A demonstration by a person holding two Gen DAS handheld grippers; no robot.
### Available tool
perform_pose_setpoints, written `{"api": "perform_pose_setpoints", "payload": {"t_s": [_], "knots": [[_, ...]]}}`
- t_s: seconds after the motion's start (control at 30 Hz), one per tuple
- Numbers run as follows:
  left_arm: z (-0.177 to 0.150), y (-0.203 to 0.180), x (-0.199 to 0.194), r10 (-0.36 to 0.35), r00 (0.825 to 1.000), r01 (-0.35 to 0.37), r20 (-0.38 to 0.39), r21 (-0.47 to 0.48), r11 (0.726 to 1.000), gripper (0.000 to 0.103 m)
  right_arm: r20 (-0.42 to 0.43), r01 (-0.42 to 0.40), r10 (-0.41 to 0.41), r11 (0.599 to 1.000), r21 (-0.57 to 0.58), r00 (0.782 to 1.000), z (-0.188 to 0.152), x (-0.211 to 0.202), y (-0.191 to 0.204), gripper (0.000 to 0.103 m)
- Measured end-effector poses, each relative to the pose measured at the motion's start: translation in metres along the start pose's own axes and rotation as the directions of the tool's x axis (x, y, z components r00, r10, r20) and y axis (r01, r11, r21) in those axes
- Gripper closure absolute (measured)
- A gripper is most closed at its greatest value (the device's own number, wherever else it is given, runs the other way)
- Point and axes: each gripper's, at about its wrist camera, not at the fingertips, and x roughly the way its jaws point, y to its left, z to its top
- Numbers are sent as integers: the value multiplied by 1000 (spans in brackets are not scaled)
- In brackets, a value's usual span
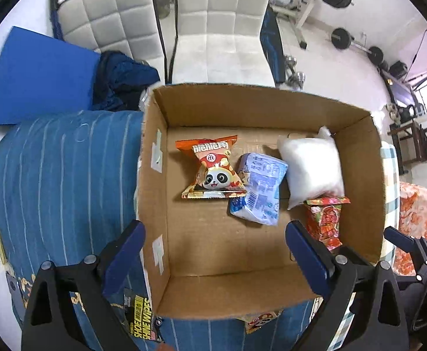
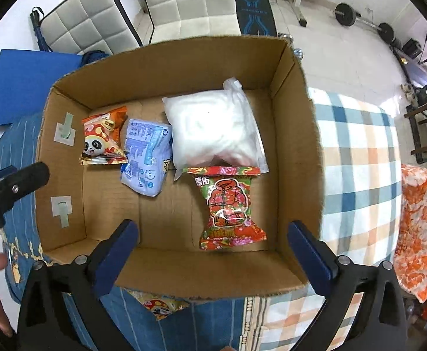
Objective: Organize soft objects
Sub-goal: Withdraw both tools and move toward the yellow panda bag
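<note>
Soft packets (image 2: 147, 158): four in one cardboard box (image 2: 298, 134) | both grippers' jaws spread, holding nothing

This is a room in a home that is also used as a gym. White padded chairs (image 1: 222, 26) stand at the top centre, barbells (image 1: 356, 44) lie on the floor at the upper right, and a striped blue bedcover (image 1: 64, 175) fills the left.

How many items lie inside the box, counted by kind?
Inside the box:
Snack packs: 2 (panda pack, red floral pack)
Blue pack: 1
White bag: 1
Total: 4
</note>
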Motion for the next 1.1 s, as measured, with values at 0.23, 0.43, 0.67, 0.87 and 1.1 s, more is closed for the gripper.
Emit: {"api": "perform_pose_setpoints", "payload": {"t_s": [0.23, 0.43, 0.67, 0.87, 1.1], "knots": [[-27, -5, -37, 11, 996, -11, 88, -2, 1000, 5, 85, 1, 0, 1000, -1, 996, -27, -38, -5, 0], [-56, -7, -75, 7, 986, -9, 164, 7, 1000, 5, 164, 2, -2, 1000, 2, 986, -57, -79, -6, 0], [-89, -11, -113, 22, 971, -29, 237, 26, 999, 5, 207, -46, 41, 999, 22, 977, -89, -113, -14, 0], [-108, -2, -127, 16, 966, -20, 258, 13, 1000, 5, 193, -83, 73, 996, 41, 979, -116, -117, -16, 0], [-148, 45, -79, 76, 986, -66, 148, -74, 995, 5, 21, -150, 150, 989, 14, 988, -144, -40, 9, 0]]}}
